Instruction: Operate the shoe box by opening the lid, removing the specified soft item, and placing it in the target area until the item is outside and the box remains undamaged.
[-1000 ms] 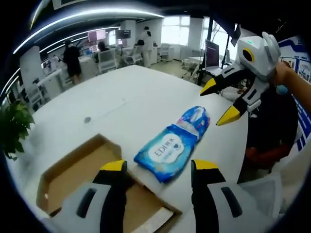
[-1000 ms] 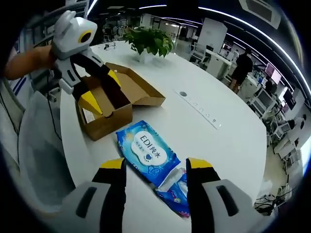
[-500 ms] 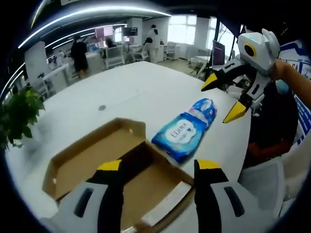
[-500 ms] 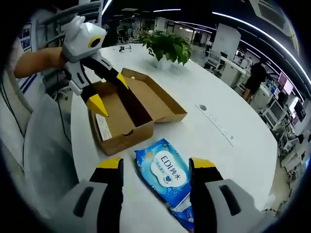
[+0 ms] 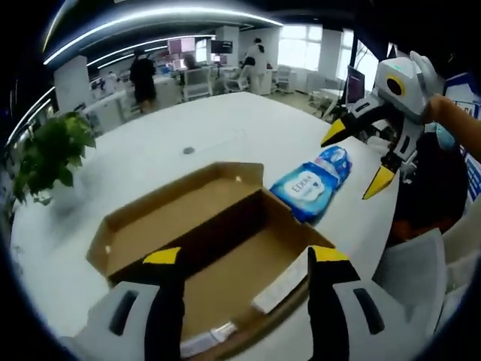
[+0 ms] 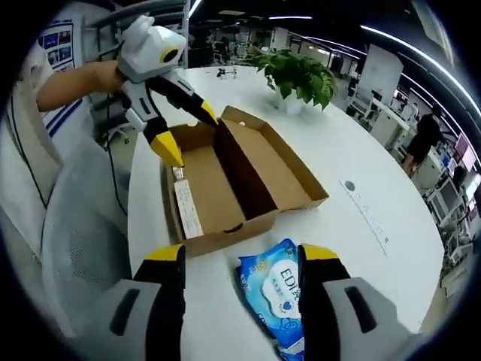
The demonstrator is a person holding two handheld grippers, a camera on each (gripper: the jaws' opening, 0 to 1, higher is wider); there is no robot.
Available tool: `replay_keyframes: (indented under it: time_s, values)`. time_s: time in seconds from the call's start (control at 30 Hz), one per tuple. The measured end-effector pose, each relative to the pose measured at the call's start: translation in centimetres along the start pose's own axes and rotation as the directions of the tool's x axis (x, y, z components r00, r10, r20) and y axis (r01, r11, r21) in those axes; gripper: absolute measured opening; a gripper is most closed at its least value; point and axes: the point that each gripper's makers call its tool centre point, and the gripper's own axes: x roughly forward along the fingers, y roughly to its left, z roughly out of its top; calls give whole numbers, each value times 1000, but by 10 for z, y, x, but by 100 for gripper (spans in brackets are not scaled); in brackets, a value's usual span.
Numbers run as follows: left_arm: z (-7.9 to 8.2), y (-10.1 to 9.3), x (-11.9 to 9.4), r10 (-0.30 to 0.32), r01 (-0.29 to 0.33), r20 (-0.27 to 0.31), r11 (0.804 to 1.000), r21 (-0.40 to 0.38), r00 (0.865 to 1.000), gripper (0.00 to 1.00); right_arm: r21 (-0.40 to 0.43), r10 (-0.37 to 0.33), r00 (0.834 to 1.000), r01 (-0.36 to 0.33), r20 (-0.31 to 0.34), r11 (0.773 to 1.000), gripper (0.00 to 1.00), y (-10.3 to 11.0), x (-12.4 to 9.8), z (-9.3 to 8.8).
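Matt brown cardboard shoe box (image 6: 240,177); glossy blue plastic wipes pack (image 5: 312,184); smooth white table (image 5: 188,135).

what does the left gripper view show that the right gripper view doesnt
Left gripper view: bright windows at the far end of the office, and the right gripper open in the air.

Right gripper view: the left gripper open over the box, and a round grey port in the table.

Both: the open brown cardboard shoe box, the blue soft wipes pack beside it on the white table, and a green potted plant.
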Motion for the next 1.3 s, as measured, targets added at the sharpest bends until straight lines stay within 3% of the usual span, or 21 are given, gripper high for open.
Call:
replay_keyframes:
  time_s: [0.6,1.0,1.3]
  values:
    - [-43,39,-35,104,-106,-18,991,-85,994,68,-100,118,993,-120,-28,988,61,28,32,13]
    - [-71,66,-60,189,-190,-24,968,-164,982,65,-148,161,985,-168,-57,975,60,39,58,21]
    - [-90,81,-67,216,-220,-45,950,-220,975,62,-177,180,978,-197,-107,964,58,40,78,17]
